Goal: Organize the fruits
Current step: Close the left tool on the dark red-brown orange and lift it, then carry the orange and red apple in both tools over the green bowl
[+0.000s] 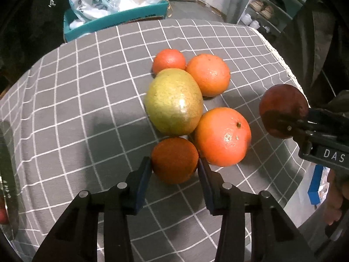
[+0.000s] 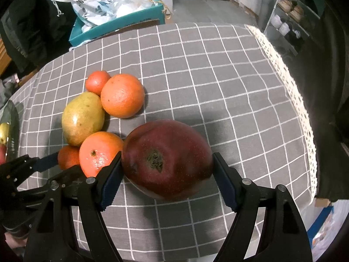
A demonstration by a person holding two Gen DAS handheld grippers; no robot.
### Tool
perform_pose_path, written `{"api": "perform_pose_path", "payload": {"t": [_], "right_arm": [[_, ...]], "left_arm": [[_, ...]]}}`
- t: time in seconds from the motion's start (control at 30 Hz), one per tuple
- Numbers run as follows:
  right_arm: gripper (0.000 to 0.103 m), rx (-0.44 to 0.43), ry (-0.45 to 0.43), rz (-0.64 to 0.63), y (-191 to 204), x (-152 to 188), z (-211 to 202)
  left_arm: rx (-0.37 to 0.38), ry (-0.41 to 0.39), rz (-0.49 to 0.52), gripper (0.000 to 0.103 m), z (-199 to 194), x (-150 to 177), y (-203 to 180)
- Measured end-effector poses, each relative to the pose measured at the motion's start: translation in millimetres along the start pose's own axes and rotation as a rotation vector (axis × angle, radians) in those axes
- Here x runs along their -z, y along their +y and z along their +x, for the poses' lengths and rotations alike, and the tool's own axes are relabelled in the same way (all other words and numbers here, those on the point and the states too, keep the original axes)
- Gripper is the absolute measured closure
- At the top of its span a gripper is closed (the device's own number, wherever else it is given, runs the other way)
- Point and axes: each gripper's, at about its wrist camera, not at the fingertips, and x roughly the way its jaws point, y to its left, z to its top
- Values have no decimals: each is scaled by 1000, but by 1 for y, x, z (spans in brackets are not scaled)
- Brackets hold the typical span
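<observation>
My left gripper is shut on a small dark-orange tangerine resting on the grey checked tablecloth, with a blue pad against each side. Touching it are a large orange and a yellow-green mango. Behind the mango lie another orange and a small tangerine. My right gripper is shut on a dark red apple, stem end towards the camera, just right of the large orange. The apple also shows at the right of the left wrist view.
A teal box full of plastic bags stands beyond the table's far edge. A shoe rack is at the back right. A lace trim marks the cloth's right edge. A glass dish holding fruit sits at the far left.
</observation>
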Motion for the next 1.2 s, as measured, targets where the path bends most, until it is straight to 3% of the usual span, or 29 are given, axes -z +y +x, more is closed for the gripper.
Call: {"api": "perform_pose_path", "payload": {"t": [0.5, 1.2], "right_arm": [[25, 7, -174, -73, 23, -11, -52], [25, -34, -421, -162, 64, -18, -144]], "left_arm": [[-77, -158, -34, 59, -67, -4, 23], [-105, -400, -97, 59, -171, 2, 52]]}}
